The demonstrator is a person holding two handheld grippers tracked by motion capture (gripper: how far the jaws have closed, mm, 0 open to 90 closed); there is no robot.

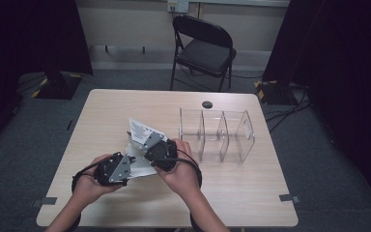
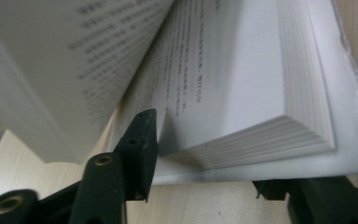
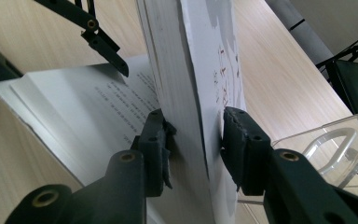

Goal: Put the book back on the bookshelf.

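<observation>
The person's hands are coming in from the near edge of the surface (image 1: 251, 203), each working one set of tongs on an open book (image 1: 140, 145) that is lying left of centre.

Step in hand, as judged: opening the book and separating its pages. To do this well, the raised block should be kept upright and steady while the other tongs are working the flat half; the lower jaw should be slid under only as many leaves as are wanted, and pressure should be kept light so the paper is not creasing or tearing at the spine.

The left tongs (image 2: 205, 154) are sitting at the near edge of the flat half of the book (image 2: 242, 93). One jaw is resting on the printed page near the gutter; the other is lying below the cover against the surface. The page stack is sitting between the jaws, but whether the pads are pressing on it cannot be told.

The right tongs (image 3: 193, 140) are clenched on a thick block of pages together with the cover (image 3: 214, 70), holding it on edge above the flat half.

Farther off, a clear divided organiser (image 1: 217, 135) is standing on the surface to the right of the book, apart from it. Beyond the surface a folding chair (image 1: 203, 48) is standing.
</observation>
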